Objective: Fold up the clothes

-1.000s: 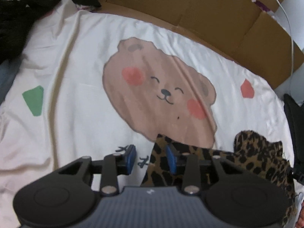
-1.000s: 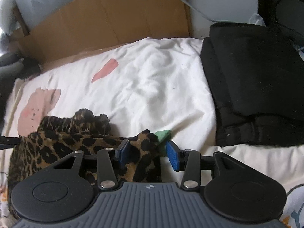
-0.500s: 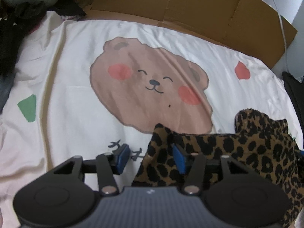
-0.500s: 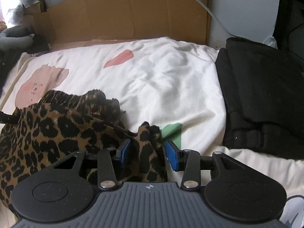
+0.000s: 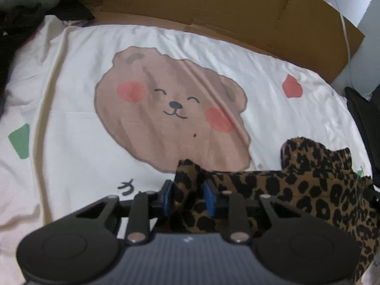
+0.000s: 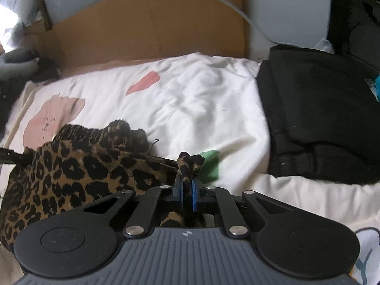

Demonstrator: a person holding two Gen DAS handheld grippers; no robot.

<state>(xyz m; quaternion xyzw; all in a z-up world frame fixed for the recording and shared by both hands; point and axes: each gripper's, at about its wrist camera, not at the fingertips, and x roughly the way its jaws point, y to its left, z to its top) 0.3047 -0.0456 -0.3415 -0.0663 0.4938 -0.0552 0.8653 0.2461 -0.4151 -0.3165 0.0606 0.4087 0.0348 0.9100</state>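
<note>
The leopard-print garment (image 5: 296, 185) lay bunched on the white bear-print bedsheet (image 5: 71, 109), near the bottom edge of both views and just below the printed bear face (image 5: 171, 109); its fabric stretched between the two grippers. The left gripper (image 5: 187, 198) had its jaws closing around one corner of the garment; a fold of the cloth stood up between the blue pads (image 5: 209, 197), with the left pad apparently against the fabric and the right pad very near it, though whether both pads pressed on it could not be told. The right gripper (image 6: 187, 193) was clamped tight on the opposite corner; its blue pads (image 6: 194, 196) stood almost together with a tuft of leopard cloth sticking out above them, beside a green printed patch (image 6: 210, 163) on the sheet. A folded black garment (image 6: 320, 116) rested on the sheet to the right, well apart from the leopard one; flattened cardboard (image 5: 225, 11) stood along the far edge of the bed; a white cable (image 6: 228, 4) ran down across it.
</note>
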